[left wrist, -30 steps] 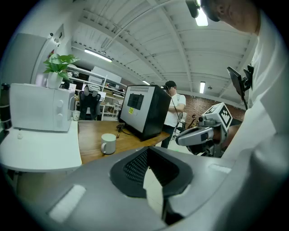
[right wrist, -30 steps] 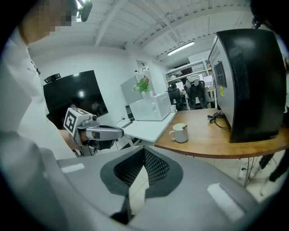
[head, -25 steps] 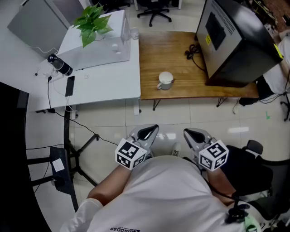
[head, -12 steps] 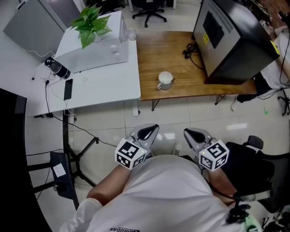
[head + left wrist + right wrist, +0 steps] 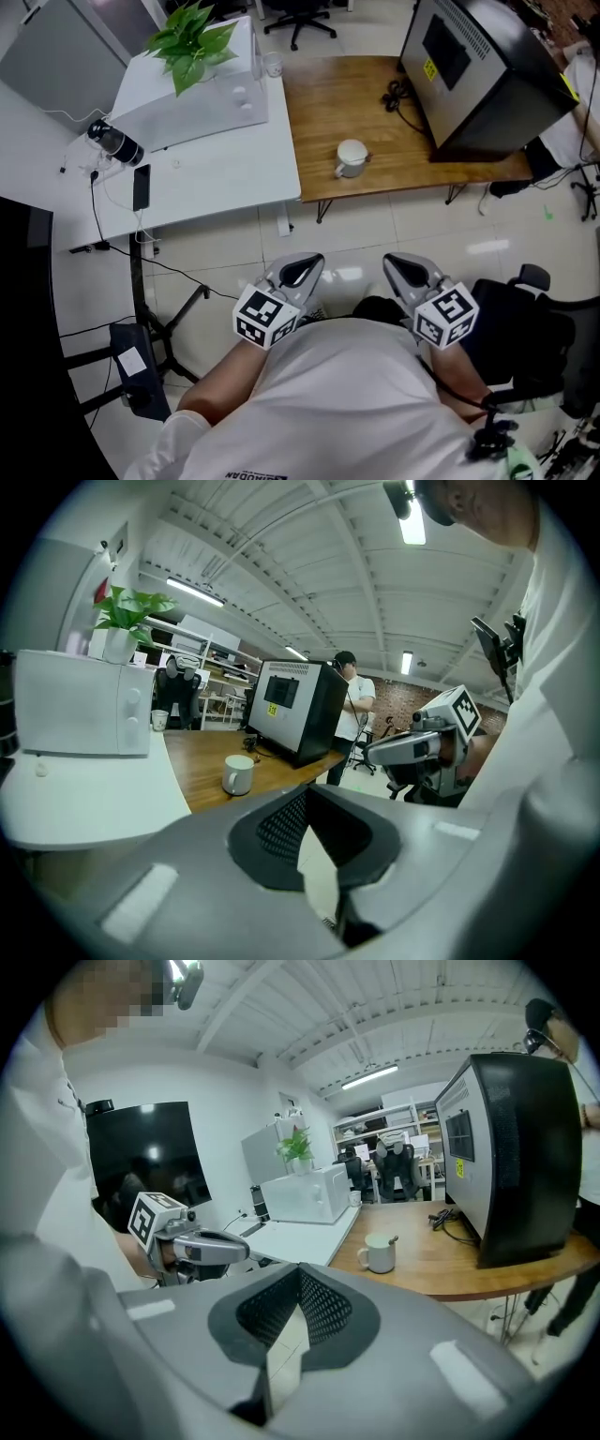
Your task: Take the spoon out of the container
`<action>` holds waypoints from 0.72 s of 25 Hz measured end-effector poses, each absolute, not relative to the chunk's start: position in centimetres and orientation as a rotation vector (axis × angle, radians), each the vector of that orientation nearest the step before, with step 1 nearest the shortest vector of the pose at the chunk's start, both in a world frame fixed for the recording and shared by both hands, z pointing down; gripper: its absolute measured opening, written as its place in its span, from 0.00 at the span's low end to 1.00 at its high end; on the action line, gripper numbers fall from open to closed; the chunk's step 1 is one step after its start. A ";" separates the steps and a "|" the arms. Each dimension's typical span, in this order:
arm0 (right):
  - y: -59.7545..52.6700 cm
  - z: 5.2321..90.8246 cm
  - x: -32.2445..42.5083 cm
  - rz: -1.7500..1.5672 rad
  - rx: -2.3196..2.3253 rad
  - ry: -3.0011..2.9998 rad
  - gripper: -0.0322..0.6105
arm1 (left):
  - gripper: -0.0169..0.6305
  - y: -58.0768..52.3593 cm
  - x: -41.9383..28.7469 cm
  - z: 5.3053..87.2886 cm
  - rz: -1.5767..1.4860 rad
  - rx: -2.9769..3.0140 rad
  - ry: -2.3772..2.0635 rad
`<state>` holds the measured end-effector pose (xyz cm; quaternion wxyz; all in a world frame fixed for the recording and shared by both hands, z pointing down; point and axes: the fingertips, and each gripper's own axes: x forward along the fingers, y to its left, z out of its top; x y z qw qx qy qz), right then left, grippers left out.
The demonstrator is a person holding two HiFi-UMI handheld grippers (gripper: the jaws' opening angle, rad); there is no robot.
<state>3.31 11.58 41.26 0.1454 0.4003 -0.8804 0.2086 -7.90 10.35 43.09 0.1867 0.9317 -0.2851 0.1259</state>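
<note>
Spoon [image 5: 394, 1238]: only a short, thin handle end showed, slanting up over the rim of a white mug [image 5: 379, 1254]. The bowl was hidden inside and the material could not be told.

The white mug had one handle and stood upright on a wooden worktop [image 5: 375, 112], toward its front edge. It stood apart from a coiled black cable [image 5: 398, 97] and a large black cabinet [image 5: 478, 66] further back on the same surface.

Adjoining was a white worktop [image 5: 216, 169] carrying a white microwave [image 5: 202, 103] with a potted plant [image 5: 190, 42] on top.

Left hand-held gripper [image 5: 302, 272]: jaws were brought together with nothing between them. It was held low over the tiled floor [image 5: 356, 234], close to the person's white shirt [image 5: 347, 403] and well apart from the mug.

Right hand-held gripper [image 5: 410, 272]: jaws were fully closed and empty. It was level with the left one, pointed toward the wooden worktop and touched nothing.
</note>
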 end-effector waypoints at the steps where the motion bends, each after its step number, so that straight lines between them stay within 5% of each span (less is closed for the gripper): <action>1: 11.5 41.3 3.3 0.600 1.160 -2.532 0.06 | 0.03 10.4 -8.1 43.3 0.354 2.619 -0.800; 18: 1.4 41.9 6.3 0.594 1.044 -2.574 0.06 | 0.03 1.6 -4.6 44.1 0.342 2.562 -0.897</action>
